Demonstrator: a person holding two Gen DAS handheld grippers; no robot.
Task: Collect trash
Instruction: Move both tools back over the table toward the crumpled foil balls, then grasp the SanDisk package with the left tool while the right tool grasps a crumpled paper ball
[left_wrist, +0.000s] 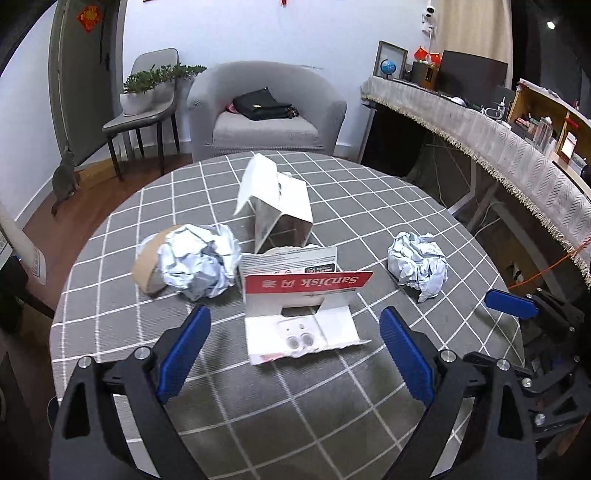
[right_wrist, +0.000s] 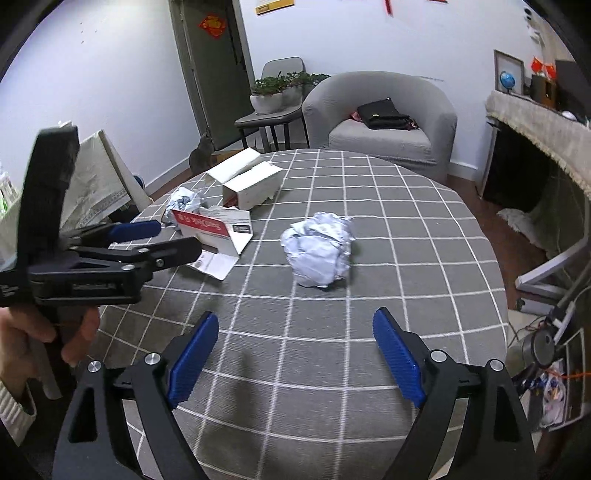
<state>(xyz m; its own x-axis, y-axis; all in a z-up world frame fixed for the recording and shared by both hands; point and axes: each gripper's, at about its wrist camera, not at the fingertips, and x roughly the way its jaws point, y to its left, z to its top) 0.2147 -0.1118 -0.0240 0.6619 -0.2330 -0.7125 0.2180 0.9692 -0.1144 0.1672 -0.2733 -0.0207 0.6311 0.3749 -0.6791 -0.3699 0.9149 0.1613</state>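
On the round table (left_wrist: 369, 406) lie a torn red-and-white SanDisk card package (left_wrist: 303, 306), a crumpled paper ball (left_wrist: 199, 262) against a brown tape roll (left_wrist: 149, 264), an open white carton (left_wrist: 277, 206) and a second paper ball (left_wrist: 419, 264). My left gripper (left_wrist: 295, 332) is open, just in front of the SanDisk package. My right gripper (right_wrist: 295, 332) is open, short of the second paper ball (right_wrist: 319, 254). The left gripper also shows in the right wrist view (right_wrist: 162, 240), over the package (right_wrist: 214, 229).
A grey armchair (left_wrist: 266, 107) with a black bag stands behind the table. A chair with a plant (left_wrist: 147, 96) is at back left, a cat (left_wrist: 64, 181) on the floor. A cloth-covered desk (left_wrist: 480, 129) runs along the right.
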